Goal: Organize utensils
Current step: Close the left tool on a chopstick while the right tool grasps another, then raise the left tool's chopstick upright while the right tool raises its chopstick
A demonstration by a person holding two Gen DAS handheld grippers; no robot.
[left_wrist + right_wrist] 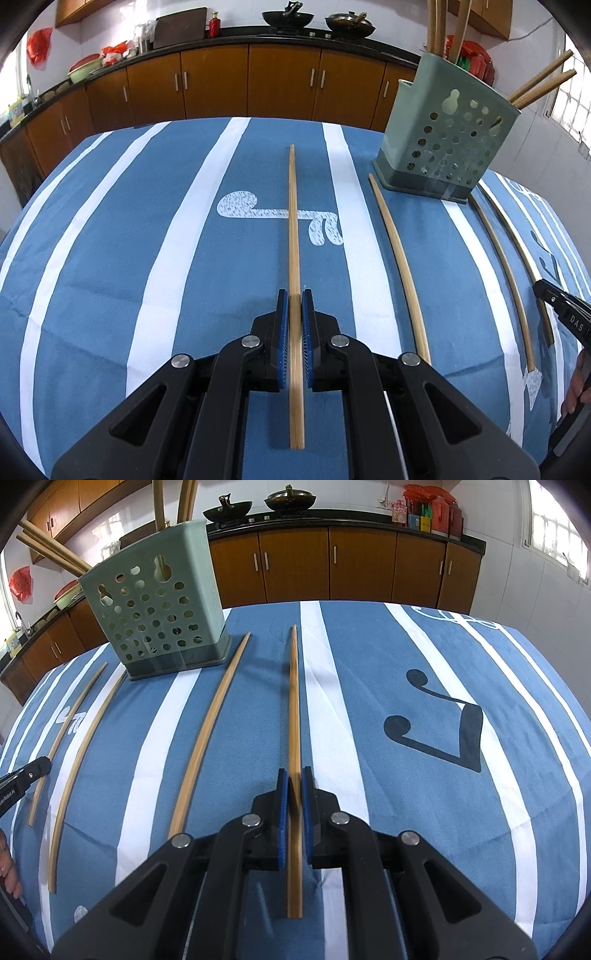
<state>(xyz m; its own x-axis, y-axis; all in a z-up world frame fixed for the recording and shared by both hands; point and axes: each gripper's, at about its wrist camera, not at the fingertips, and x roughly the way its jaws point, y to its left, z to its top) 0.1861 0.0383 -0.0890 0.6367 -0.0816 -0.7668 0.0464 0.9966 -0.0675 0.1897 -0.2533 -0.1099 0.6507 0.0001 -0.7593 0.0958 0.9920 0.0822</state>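
Left gripper pinches a chopstick between its blue pads, the stick lying along the striped cloth. Right gripper likewise clamps a second chopstick. Two loose sticks lie between them. The green holder, chopsticks already inside, stands at the far edge.

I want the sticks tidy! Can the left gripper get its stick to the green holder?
Probably yes. The left gripper is shut on its chopstick, and only one loose chopstick lies flat on the cloth between it and the holder.
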